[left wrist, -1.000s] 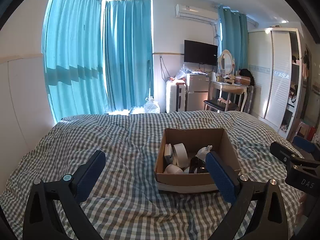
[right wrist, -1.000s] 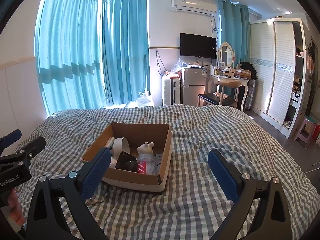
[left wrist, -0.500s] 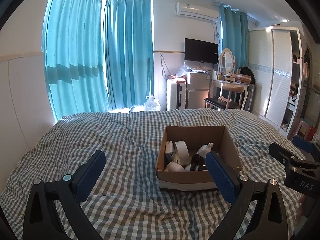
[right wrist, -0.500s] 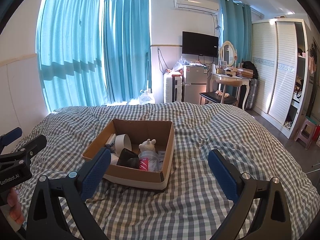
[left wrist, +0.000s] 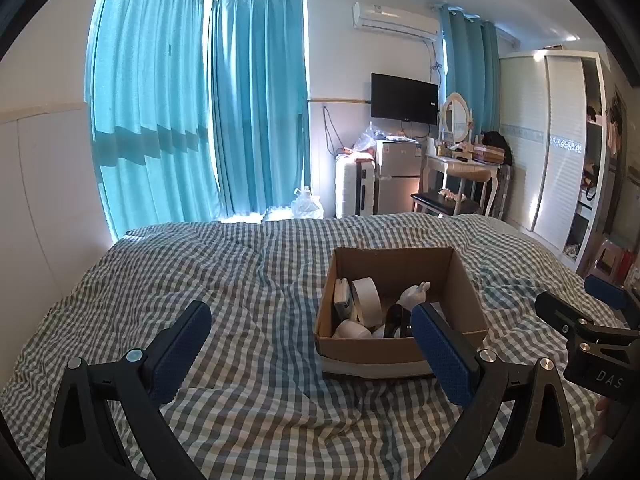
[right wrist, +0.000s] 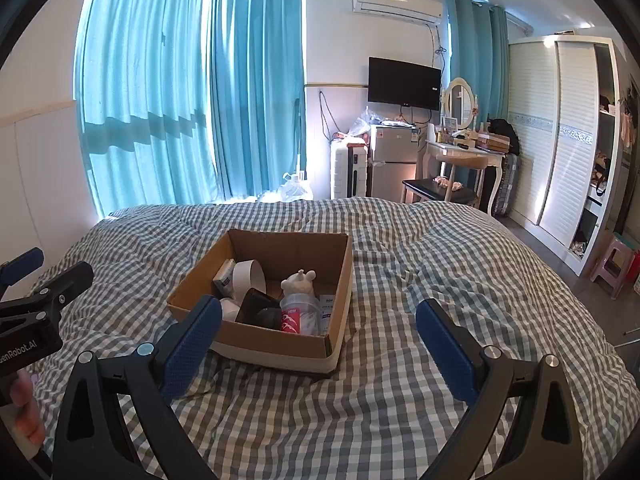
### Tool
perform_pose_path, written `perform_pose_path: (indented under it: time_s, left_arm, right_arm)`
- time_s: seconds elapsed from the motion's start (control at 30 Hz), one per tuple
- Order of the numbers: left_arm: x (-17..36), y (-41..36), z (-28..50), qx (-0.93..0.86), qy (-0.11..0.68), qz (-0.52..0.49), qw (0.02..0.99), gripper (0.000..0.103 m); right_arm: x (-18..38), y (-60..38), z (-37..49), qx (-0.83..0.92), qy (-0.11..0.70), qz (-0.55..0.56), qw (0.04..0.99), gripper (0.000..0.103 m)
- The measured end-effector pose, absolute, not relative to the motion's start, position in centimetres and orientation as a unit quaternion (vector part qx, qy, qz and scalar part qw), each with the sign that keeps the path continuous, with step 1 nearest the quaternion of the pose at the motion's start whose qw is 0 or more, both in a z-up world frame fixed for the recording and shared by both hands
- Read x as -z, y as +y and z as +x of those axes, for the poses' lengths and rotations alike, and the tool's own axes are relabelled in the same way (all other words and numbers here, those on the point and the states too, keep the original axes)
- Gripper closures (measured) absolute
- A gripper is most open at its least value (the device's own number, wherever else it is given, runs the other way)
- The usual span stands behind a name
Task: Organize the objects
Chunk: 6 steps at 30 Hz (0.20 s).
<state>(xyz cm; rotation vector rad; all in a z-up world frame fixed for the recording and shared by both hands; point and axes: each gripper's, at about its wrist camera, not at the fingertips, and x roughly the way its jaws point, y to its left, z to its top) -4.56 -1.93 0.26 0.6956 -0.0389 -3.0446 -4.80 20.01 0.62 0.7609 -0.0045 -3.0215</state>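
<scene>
An open cardboard box point(left wrist: 400, 354) point(right wrist: 280, 350) rests on the checked bed cover. Inside lie a white tape roll point(left wrist: 366, 300) point(right wrist: 248, 278), a small white plush toy point(left wrist: 414, 294) point(right wrist: 299, 282), a clear bottle with a red label point(right wrist: 298, 314), a black object point(right wrist: 258, 308) and a small white carton point(right wrist: 224, 276). My left gripper point(left wrist: 310, 326) hovers open above the cover, its right finger in front of the box's near right corner. My right gripper point(right wrist: 318, 320) is open too, its left finger overlapping the box's near left corner. Both hold nothing.
The checked cover point(right wrist: 400, 260) spreads wide on all sides of the box. Beyond the bed stand blue curtains point(left wrist: 256, 112), a white suitcase point(right wrist: 348, 172), a small fridge point(right wrist: 394, 160), a dressing table point(right wrist: 464, 152) and a wardrobe point(right wrist: 560, 132). A pink stool point(right wrist: 614, 264) sits at the right.
Both views have shifted slightly, and the box sits a little lower and nearer in the right wrist view. Both grippers stay open and empty.
</scene>
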Motion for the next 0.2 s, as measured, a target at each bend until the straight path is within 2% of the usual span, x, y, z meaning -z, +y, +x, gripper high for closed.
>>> perform_pose_path:
  time_s: [0.2]
  left_arm:
    - [-0.27,-2.27,-4.35,0.975,-0.003,0.221,-0.005,0.0]
  right_arm:
    - [-0.38,20.07,-4.85,0.969,-0.004,0.249,0.012,0.005]
